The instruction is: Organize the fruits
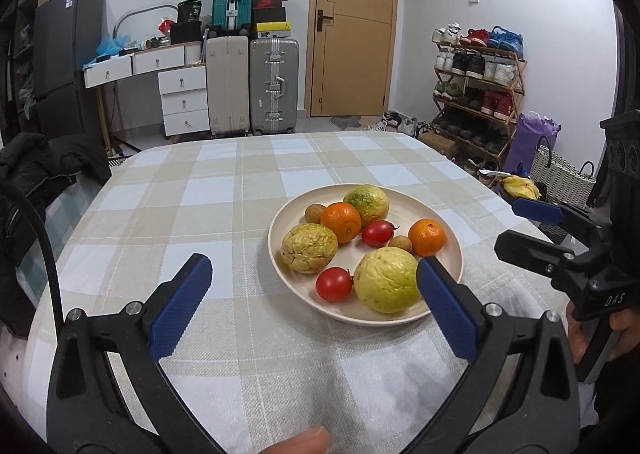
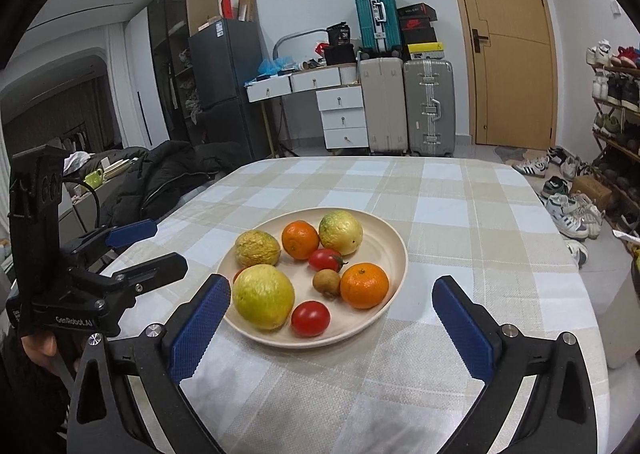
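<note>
A beige plate (image 1: 448, 290) (image 2: 394, 242) sits on the checked tablecloth and holds the fruit. On it lie three yellow-green passion fruits (image 1: 386, 280) (image 2: 262, 296), two oranges (image 1: 427, 237) (image 2: 364, 285), two red tomatoes (image 1: 334, 284) (image 2: 311, 318) and two small brown longans (image 1: 400, 243) (image 2: 326, 282). My left gripper (image 1: 314, 276) is open and empty, near the plate's front-left side. My right gripper (image 2: 332, 302) is open and empty, in front of the plate. Each gripper also shows in the other's view, the right one (image 1: 532, 228) and the left one (image 2: 154, 248), both open.
The table (image 1: 224, 189) has a rounded far edge. A dark jacket (image 2: 168, 173) lies on a seat at the left. Suitcases (image 1: 252, 85), a drawer desk, a door and a shoe rack (image 1: 476, 89) stand behind. A woven basket (image 1: 560, 173) stands at the right.
</note>
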{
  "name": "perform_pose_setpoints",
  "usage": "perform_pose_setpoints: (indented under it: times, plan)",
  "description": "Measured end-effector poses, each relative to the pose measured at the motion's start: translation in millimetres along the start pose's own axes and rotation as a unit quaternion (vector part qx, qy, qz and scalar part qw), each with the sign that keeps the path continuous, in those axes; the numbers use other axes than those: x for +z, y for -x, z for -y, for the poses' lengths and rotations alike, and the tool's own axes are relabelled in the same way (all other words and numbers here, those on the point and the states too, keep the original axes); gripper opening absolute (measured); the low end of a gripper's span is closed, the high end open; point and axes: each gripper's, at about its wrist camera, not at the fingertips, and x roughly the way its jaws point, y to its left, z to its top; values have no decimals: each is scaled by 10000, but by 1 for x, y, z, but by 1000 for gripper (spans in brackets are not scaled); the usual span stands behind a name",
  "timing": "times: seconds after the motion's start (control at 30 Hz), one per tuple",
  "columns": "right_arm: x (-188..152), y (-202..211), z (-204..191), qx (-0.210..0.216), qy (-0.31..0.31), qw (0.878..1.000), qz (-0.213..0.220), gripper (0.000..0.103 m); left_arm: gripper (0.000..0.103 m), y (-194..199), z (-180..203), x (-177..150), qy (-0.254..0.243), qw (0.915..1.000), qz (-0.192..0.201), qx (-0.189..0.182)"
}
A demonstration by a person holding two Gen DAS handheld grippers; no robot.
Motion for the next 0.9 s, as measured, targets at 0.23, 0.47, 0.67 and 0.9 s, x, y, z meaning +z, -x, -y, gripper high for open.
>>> perform_pose_setpoints:
  times: [0.23, 0.47, 0.67, 0.9]
  plan:
    - [-10, 14, 0, 33, 46, 9999, 152, 103, 102, 20, 4, -9, -61, 9996, 273, -28]
    - [-14, 15, -1, 18, 94, 9997, 205, 103, 102, 23, 12, -15, -203, 9991, 366, -15]
    - [-16, 21, -3, 127, 148, 9992, 357, 103, 102, 19, 10, -15, -176, 9992, 360, -52]
    - [-16, 24, -2, 175, 152, 9986, 475, 103, 102, 19, 9, -15, -157, 9991, 385, -51]
